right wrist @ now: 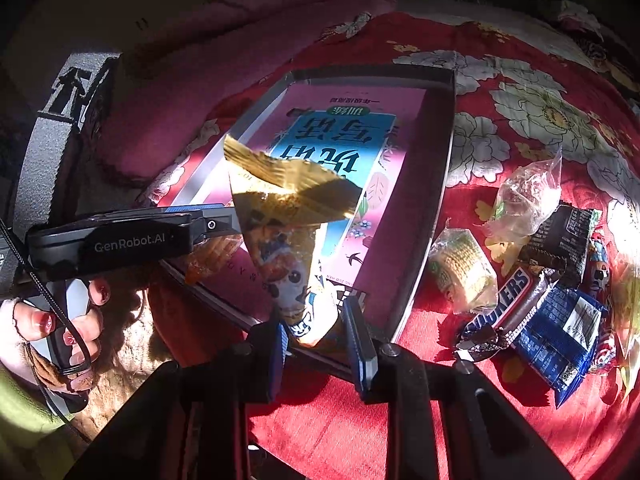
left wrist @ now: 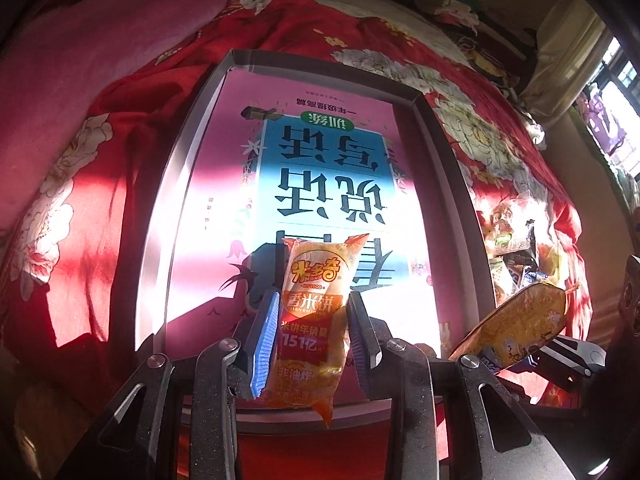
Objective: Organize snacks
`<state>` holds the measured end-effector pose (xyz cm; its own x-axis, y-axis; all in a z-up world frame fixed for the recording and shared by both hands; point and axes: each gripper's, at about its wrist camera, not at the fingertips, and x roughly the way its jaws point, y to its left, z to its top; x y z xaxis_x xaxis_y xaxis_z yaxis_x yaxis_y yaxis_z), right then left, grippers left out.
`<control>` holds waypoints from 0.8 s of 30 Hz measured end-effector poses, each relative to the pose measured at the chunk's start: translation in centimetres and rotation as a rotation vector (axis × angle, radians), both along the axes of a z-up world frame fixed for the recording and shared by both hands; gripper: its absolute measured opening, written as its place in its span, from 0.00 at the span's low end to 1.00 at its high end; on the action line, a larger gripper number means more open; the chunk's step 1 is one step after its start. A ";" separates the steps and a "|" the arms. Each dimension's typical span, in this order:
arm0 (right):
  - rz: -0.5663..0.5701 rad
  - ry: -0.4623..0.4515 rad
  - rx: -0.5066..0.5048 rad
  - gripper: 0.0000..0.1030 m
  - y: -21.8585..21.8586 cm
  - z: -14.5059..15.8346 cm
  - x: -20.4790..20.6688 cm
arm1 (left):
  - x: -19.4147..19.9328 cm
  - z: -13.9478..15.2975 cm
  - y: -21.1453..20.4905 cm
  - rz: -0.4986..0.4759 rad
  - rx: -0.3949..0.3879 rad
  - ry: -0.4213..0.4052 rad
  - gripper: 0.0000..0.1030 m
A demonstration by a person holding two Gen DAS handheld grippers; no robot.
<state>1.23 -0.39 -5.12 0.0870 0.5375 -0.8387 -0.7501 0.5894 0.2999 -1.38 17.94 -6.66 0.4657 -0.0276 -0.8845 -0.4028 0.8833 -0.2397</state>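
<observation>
Left gripper [left wrist: 310, 316]: clenched on an orange rice-cracker packet [left wrist: 312, 320], held upright over the near end of the tray [left wrist: 192, 160]; packet's lower end hangs below the blue pads.

Right gripper [right wrist: 316, 330]: clenched on the lower end of a gold-topped snack packet [right wrist: 280, 216], tilted up over the tray's near edge. Its print is partly shaded and hard to read. Same packet shows at the right of the left wrist view, end cut off by the gripper frame.

Tray: grey-rimmed, lying on a red floral bedspread [left wrist: 100, 140], lined with a pink-and-blue printed cover [left wrist: 320, 168] seen upside down; sun glare washes out its near part.

Loose snacks, right of the tray on the bedspread: Snickers bar [right wrist: 500, 304], blue packet [right wrist: 560, 336], black packet [right wrist: 560, 236], clear bag [right wrist: 524, 196], pale wafer pack [right wrist: 460, 272]. Items at the far right edge are cut off and unclear.

Person's hand [right wrist: 60, 328]: on the left gripper's handle, partly in shadow.
</observation>
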 end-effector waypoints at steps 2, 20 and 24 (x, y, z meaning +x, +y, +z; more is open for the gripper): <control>-0.002 -0.002 -0.001 0.27 -0.1 0.0 0.0 | 0.0 0.0 -0.1 -0.001 -0.004 -0.001 0.34; -0.040 -0.032 0.044 0.34 -1.8 1.4 0.1 | 0.0 1.2 -0.6 -0.015 -0.023 -0.048 0.43; -0.063 -0.035 0.060 0.34 -2.4 1.7 0.4 | -0.1 1.7 -0.7 -0.019 -0.026 -0.069 0.46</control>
